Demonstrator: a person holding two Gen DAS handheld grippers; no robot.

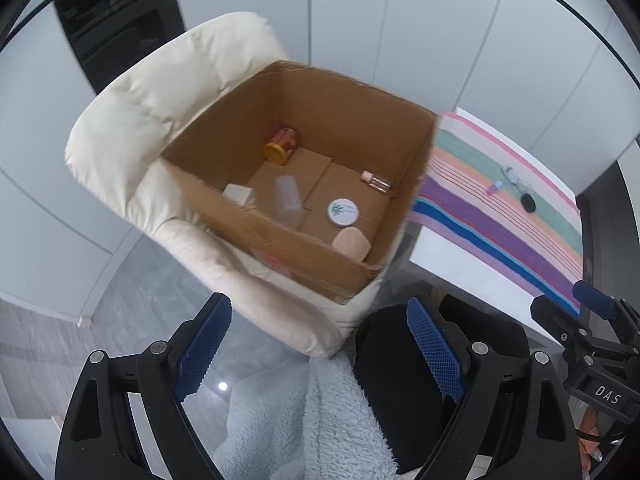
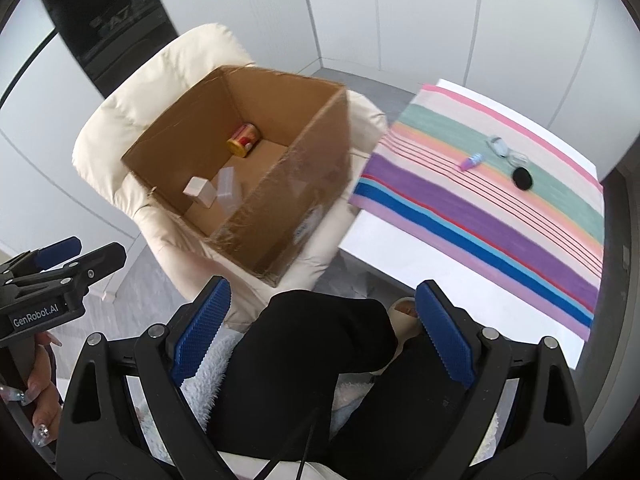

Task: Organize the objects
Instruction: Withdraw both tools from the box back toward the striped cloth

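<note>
Cream armchair (image 1: 132,128) bears cardboard box (image 1: 320,256) — both tongs (image 1: 320,354) (image 2: 320,340) agape, empty.

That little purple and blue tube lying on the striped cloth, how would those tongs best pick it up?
Probably from above, across the middle of the small purple and blue tube. It lies flat on the striped cloth, long and narrow, so the pads should close on its two long sides, clear of the clear items beside it.
</note>
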